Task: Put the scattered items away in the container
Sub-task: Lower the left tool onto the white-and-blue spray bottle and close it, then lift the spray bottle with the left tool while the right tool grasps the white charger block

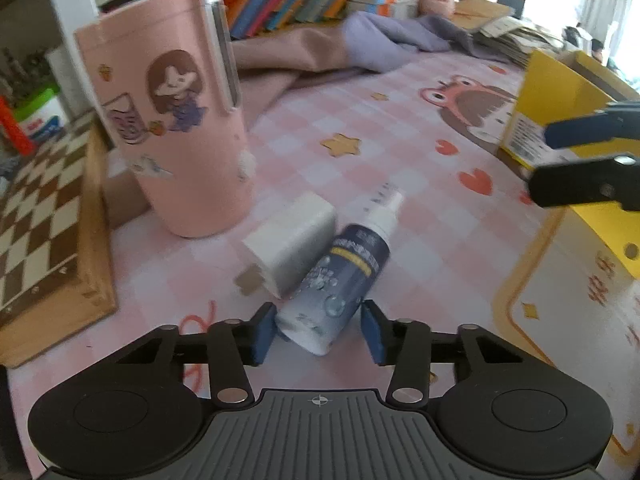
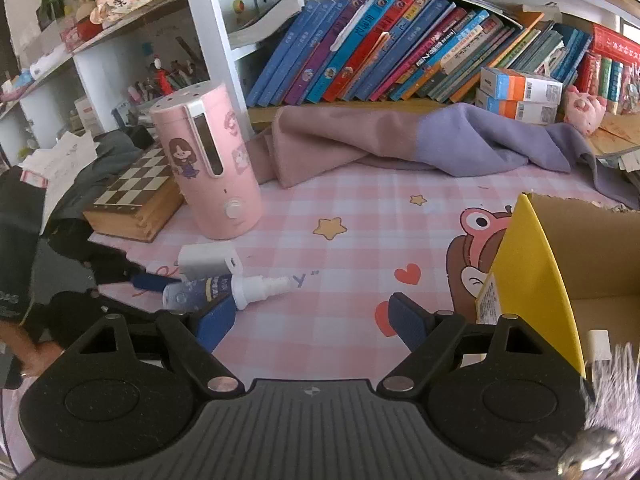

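A dark blue spray bottle (image 1: 340, 276) with a white nozzle lies on the pink checked cloth. Its base sits between the open blue fingers of my left gripper (image 1: 318, 330); the pads stand beside it and I cannot tell if they touch. A white charger block (image 1: 292, 236) lies against the bottle's left side. Bottle (image 2: 224, 286) and charger (image 2: 208, 258) also show in the right wrist view. My right gripper (image 2: 314, 322) is open and empty, beside the yellow cardboard box (image 2: 536, 280). The box (image 1: 560, 96) stands at the right.
A tall pink cylinder (image 1: 172, 120) with cartoon stickers stands behind the charger. A wooden chessboard box (image 1: 48, 232) lies at the left. Folded pink and purple cloth (image 2: 400, 140) and a row of books (image 2: 400, 48) lie at the back. A grey furry item (image 2: 608, 400) sits in the box.
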`<state>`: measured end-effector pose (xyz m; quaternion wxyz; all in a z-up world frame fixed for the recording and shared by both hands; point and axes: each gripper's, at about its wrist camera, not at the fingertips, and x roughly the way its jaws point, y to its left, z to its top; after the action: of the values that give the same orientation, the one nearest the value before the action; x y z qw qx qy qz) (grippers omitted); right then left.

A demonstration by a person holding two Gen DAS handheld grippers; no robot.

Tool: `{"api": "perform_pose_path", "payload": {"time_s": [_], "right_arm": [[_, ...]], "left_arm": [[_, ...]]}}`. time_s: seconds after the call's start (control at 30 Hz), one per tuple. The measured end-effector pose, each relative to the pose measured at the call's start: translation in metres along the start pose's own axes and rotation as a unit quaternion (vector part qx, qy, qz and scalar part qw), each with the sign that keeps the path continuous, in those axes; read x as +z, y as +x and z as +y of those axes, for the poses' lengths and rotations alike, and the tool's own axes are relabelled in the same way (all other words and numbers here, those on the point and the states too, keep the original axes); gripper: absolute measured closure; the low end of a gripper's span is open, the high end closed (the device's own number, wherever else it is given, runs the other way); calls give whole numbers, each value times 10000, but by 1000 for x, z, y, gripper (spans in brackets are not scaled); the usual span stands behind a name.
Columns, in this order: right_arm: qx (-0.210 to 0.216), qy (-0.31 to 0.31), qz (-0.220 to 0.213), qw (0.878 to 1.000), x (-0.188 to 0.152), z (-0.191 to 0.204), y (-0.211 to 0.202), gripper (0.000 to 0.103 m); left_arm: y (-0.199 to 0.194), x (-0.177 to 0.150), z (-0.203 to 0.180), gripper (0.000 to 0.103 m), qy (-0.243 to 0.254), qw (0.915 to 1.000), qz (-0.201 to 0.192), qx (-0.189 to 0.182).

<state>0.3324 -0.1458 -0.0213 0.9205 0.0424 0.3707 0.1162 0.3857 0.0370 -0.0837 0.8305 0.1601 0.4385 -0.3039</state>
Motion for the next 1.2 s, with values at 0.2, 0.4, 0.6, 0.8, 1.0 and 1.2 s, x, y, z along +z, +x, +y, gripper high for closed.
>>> {"api": "perform_pose_path", "payload": {"time_s": [0.2, 0.4, 0.6, 0.8, 1.0, 1.2], "right_arm": [[-3, -60, 15, 10000, 1, 4, 5, 20], [-28, -136, 2, 9999, 2, 7, 4, 20], [32, -212, -26, 9998, 6, 12, 8, 20], [199, -320, -11, 9993, 9, 26, 21, 20], [400, -502, 115, 9979, 9, 52, 48, 20], [391, -803, 110, 9959, 10, 78, 81, 20]], "left_arm": [[1, 6, -14, 62, 105, 9994, -117, -317], [10, 6, -23, 67, 144, 9996, -131, -190], [-8, -12, -36, 72, -84, 9999, -65, 37], [-47, -54, -48, 72, -717, 9971, -189, 189], [-84, -95, -44, 72, -1827, 9811, -276, 580], [-117, -123, -31, 72, -2813, 9548, -483, 832]]}}
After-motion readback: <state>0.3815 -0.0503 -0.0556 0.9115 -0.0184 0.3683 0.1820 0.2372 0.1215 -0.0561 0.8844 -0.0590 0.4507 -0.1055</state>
